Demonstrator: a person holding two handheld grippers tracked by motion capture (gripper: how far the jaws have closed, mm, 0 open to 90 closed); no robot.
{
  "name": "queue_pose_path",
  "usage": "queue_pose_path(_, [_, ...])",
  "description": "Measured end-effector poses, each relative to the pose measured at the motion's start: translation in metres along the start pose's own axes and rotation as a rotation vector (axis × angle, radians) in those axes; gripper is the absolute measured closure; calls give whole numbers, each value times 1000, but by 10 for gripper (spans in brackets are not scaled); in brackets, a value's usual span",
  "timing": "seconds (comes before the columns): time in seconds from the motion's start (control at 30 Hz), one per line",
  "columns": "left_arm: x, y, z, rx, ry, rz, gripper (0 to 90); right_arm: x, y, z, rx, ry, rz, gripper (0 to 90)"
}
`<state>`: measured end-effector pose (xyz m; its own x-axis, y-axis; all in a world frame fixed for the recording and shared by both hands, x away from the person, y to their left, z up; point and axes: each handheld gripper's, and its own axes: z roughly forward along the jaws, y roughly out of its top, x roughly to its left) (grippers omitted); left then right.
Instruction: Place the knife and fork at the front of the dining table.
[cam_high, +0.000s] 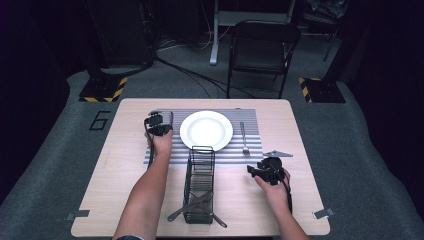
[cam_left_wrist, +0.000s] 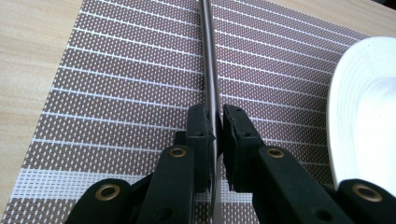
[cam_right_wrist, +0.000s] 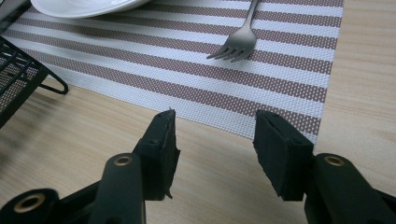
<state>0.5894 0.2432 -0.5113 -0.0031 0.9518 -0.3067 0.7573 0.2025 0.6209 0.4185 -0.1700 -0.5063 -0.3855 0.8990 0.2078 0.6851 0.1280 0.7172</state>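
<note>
Clamping a slim silver table knife (cam_left_wrist: 208, 70) between its two black jaws, the left gripper (cam_left_wrist: 215, 128) sits over the left part of a striped brown-and-white woven placemat (cam_left_wrist: 130, 93), its pads pressed close on the metal with almost no gap. The knife runs away from the jaws toward the far edge of the mat, lying along it just left of a round white ceramic plate (cam_left_wrist: 364, 116). In the high view the left gripper (cam_high: 159, 126) is at the mat's left side, beside the plate (cam_high: 206, 130) that occupies the mat's middle.

The right gripper (cam_right_wrist: 215, 140) hovers above the bare pale wooden table (cam_right_wrist: 210, 186), near the mat's near-right corner, its jaws standing partly apart with nothing between them. Beyond it a silver metal fork (cam_right_wrist: 238, 42) lies on the mat, tines pointing toward the near side, to the right of the plate. In the high view the right gripper (cam_high: 267, 170) is on the near-right of the table, well apart from the left one.

A black wire cutlery basket (cam_high: 200, 185) stands on the table between the two forearms, just near of the plate, with dark utensils (cam_high: 192, 205) resting in its near end.
</note>
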Motion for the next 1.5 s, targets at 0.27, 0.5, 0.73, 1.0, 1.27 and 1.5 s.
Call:
queue_pose_path(0.27, [0,0,0,-4,1,27,812,0,0,0,0,0,0,484])
queue_pose_path(0.5, [1,1,-1,-5,10,48,759,0,0,0,2,0,2,484])
queue_pose_path(0.73, [3,-1,-3,0,-1,69,734,0,0,1,0,1,-9,484])
queue_pose_path(1.0, [8,-9,-11,1,-39,94,671,0,-1,0,1,-2,3,484])
queue_pose_path(1.27, [10,-16,-21,20,-23,149,651,0,-1,-2,-4,2,1,484])
queue_pose_path(1.5, [3,-20,-23,34,-39,179,630,-2,-1,-3,-9,1,13,484])
